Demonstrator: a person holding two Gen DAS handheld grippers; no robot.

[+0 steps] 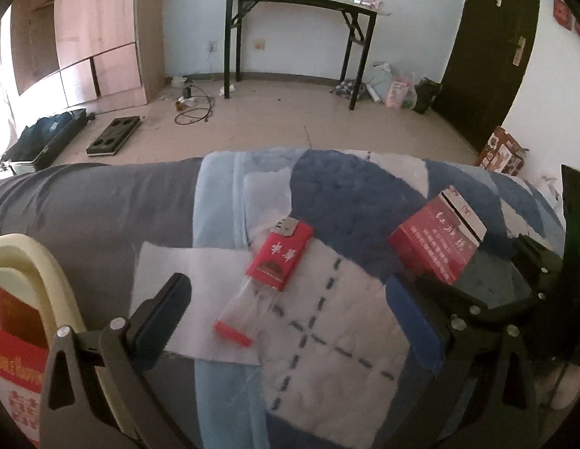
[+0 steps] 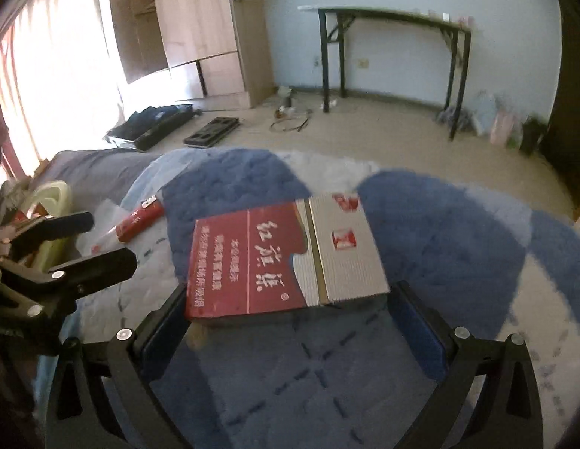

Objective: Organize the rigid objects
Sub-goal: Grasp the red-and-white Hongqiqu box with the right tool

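A blue and white blanket (image 1: 357, 187) is spread over a bed; its far edge falls away to open floor (image 1: 290, 119), and a black-legged folding table (image 1: 297, 0) is set against the far wall. A cream basket (image 1: 46, 273) is seen at the blanket's left side, with a red box inside it; only part of its print can be read.

The large red carton (image 2: 249, 258) lies flat on the blanket, its near edge reaching between the spread fingers of the right gripper (image 2: 290, 333); whether the left pad touches its corner cannot be told. White Chinese characters are printed along its red face, and a grey ribbed end panel carries a small red emblem.

The small red pack (image 1: 280, 258) lies just ahead of the left gripper (image 1: 297, 321), which is held wide with nothing between its fingers. White characters are printed on it, and clear wrapping trails from its near end.
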